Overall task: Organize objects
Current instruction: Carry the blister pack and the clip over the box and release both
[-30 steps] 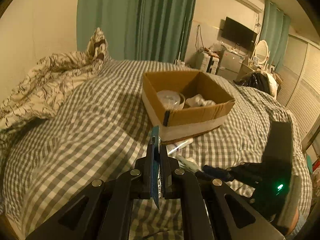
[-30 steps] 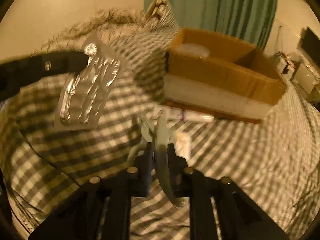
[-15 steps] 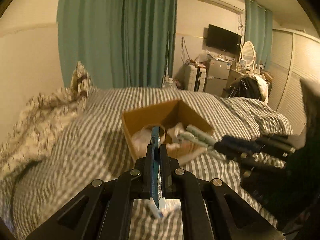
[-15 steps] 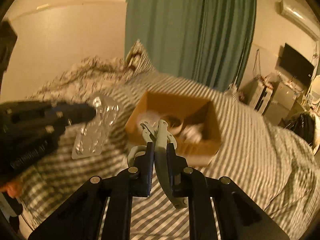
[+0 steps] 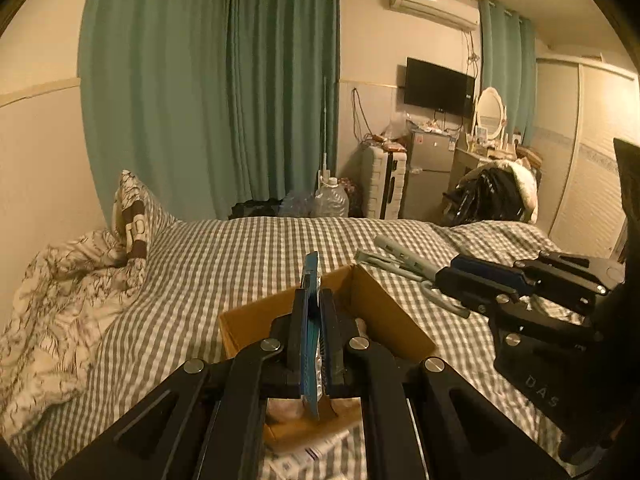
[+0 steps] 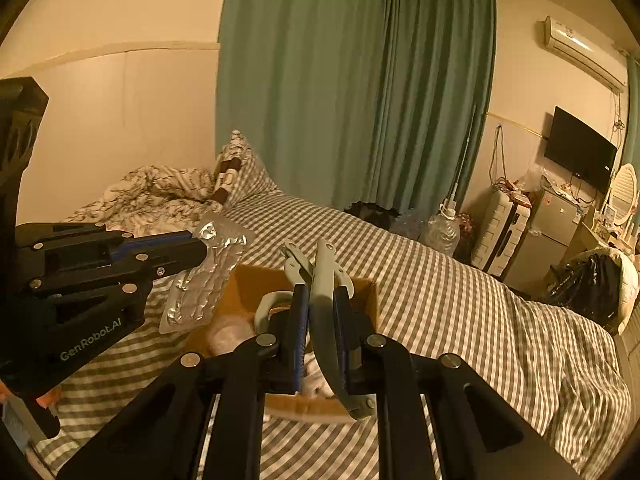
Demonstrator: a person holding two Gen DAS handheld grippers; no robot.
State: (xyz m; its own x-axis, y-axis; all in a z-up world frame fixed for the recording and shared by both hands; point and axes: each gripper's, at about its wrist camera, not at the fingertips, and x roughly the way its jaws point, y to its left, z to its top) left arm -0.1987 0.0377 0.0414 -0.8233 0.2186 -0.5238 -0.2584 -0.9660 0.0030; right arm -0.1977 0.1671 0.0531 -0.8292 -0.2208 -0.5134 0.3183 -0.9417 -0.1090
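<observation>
Jaws of the left gripper (image 5: 314, 320) are clamped on a foil blister pack (image 6: 208, 276), edge-on in its own view; the right gripper (image 6: 320, 320) pinches a pale green tool (image 6: 326, 320) whose kind is hard to tell. Both hang over the cardboard box (image 5: 384, 312) on the checked bed (image 5: 224, 256), hiding most of its blurred contents
</observation>
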